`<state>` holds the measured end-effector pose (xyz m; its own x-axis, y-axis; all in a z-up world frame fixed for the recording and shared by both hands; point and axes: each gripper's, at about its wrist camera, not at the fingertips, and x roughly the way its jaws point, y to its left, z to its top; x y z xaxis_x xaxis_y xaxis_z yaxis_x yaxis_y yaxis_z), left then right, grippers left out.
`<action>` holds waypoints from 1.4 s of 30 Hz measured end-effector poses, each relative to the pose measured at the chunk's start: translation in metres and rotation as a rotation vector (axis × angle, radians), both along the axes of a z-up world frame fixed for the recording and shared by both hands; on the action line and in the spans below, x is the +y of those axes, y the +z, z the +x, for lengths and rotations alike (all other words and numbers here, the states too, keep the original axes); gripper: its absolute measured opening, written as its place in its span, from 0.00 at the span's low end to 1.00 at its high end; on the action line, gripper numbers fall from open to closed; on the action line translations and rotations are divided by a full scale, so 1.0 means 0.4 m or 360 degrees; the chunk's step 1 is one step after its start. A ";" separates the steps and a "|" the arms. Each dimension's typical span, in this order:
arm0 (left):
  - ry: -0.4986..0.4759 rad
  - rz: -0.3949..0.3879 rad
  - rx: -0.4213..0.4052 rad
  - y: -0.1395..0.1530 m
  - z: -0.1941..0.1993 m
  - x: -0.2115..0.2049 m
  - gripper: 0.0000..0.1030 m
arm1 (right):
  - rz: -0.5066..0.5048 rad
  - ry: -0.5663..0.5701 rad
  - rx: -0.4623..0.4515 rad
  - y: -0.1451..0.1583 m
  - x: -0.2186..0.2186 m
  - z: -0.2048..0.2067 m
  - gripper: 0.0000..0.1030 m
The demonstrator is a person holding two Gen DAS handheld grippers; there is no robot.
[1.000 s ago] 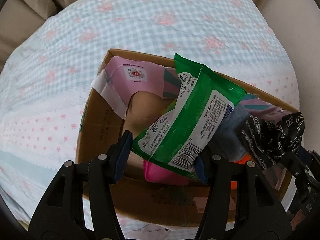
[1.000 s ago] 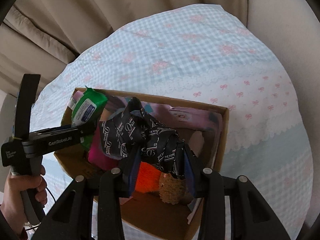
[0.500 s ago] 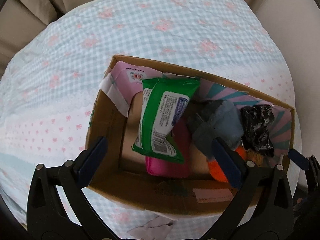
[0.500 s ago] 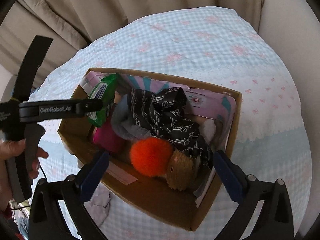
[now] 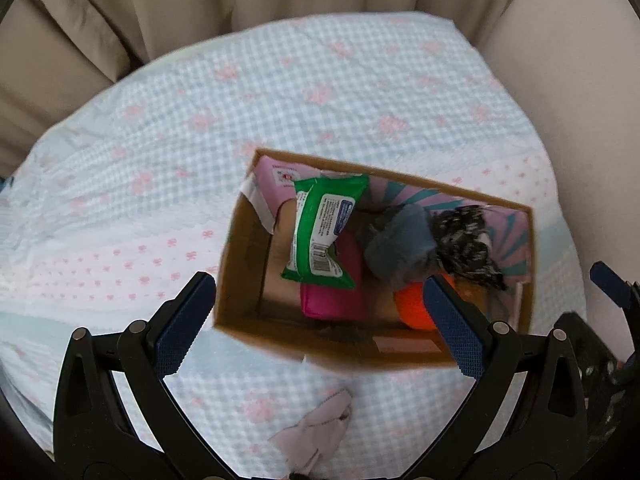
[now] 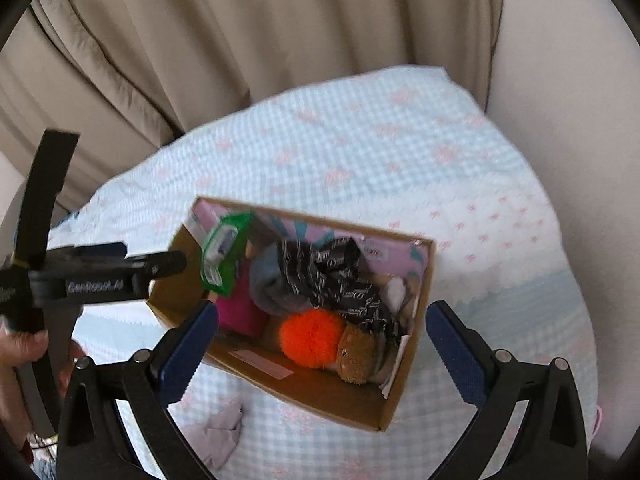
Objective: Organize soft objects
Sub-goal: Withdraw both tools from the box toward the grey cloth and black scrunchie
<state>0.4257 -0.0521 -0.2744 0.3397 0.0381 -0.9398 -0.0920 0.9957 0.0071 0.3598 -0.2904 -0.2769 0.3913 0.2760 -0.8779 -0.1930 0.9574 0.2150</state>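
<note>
A cardboard box point(image 5: 240, 256) point(image 6: 404, 372) sits on the checked bedspread. In it lie a green wipes pack point(image 5: 322, 228) point(image 6: 224, 252), a magenta pouch point(image 5: 332, 300) point(image 6: 238, 308), a grey soft item point(image 5: 400, 244) point(image 6: 268, 280), a black printed ribbon point(image 5: 466, 240) point(image 6: 340, 276), an orange pompom point(image 5: 412, 306) point(image 6: 310, 338) and a brown plush point(image 6: 356, 356). My left gripper point(image 5: 320, 320) is open and empty above the box's near side. My right gripper point(image 6: 322, 344) is open and empty above the box.
A small pale pink cloth point(image 5: 316, 428) point(image 6: 222, 432) lies on the bedspread point(image 5: 160, 160) in front of the box. Beige curtains point(image 6: 240, 40) hang behind the bed. A wall stands at the right. The left gripper's body point(image 6: 92, 276) shows in the right wrist view.
A second ago the left gripper held the wipes pack and the right held the black ribbon over the box. Both opened, the items dropped into the box, and both grippers pulled back and up.
</note>
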 end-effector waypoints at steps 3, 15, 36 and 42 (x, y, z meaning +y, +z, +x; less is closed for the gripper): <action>-0.0004 0.0010 -0.0056 0.068 -0.046 -0.006 1.00 | -0.0016 -0.0039 -0.0047 0.067 -0.002 -0.026 1.00; -0.0134 -0.0046 -0.0258 0.305 -0.284 0.004 1.00 | -0.0094 -0.0140 -0.0200 0.313 0.048 -0.216 1.00; -0.0511 -0.0114 -0.0457 0.433 -0.600 0.194 1.00 | -0.0271 -0.0384 -0.0397 0.456 0.309 -0.623 1.00; -0.0593 -0.0149 -0.0393 0.341 -0.596 0.218 1.00 | -0.0304 -0.0424 -0.0369 0.385 0.361 -0.675 1.00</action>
<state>0.1872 0.0352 -0.1379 0.5285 -0.2102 -0.8225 0.2850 0.9566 -0.0614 0.0897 -0.1460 -0.1228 0.6209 -0.0213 -0.7836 0.0449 0.9990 0.0084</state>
